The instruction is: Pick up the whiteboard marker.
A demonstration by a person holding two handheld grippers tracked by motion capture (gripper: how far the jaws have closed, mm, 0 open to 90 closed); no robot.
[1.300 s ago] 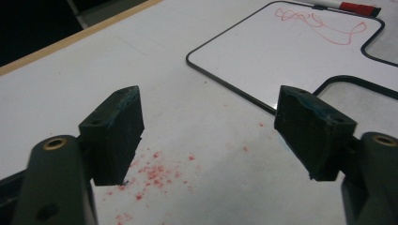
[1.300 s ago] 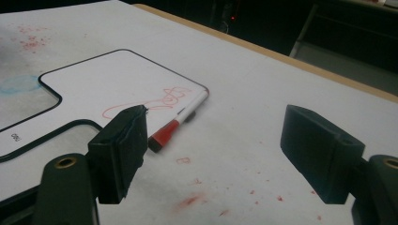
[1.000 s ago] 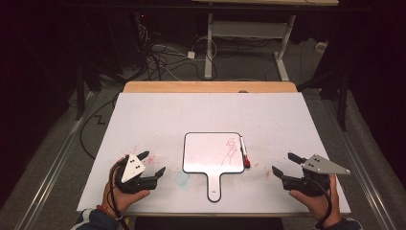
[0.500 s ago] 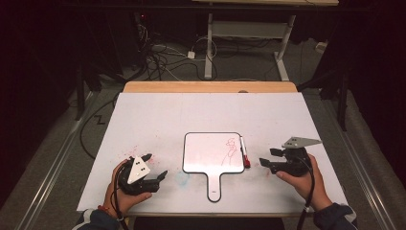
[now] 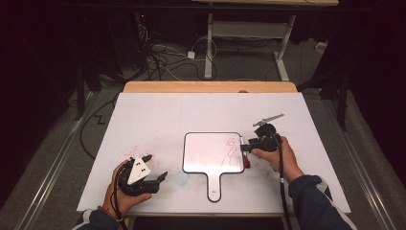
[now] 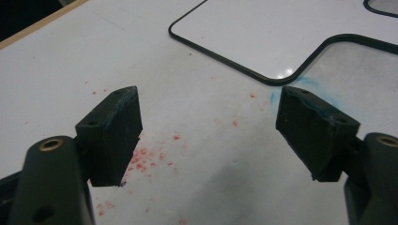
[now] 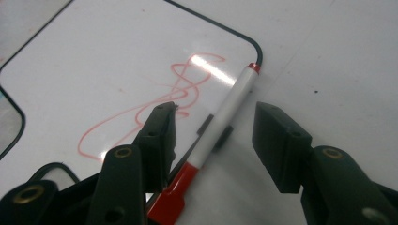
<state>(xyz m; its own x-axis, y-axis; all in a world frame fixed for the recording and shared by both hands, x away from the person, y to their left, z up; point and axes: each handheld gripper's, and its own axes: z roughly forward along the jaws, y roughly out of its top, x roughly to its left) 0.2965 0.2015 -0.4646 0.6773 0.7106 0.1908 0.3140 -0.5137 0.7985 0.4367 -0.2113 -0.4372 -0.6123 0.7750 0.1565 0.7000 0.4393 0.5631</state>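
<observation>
Marker (image 7: 220,124) between closing right claw (image 7: 213,126) jaws (seemingly untouched)

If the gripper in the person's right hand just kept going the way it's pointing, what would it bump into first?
Most likely the red-capped marker. In the right gripper view it lies between the right gripper's jaws, which have just been closing without yet pressing on it. Just beyond lies the small whiteboard with its red scribble, though depth is hard to judge.

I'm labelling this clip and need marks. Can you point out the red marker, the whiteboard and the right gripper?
red marker (image 7: 233,101): right gripper view, on its white barrel.
whiteboard (image 5: 206,151): high view, on its bare white face.
right gripper (image 7: 213,126): right gripper view, midway between the tips of its jaws.
</observation>
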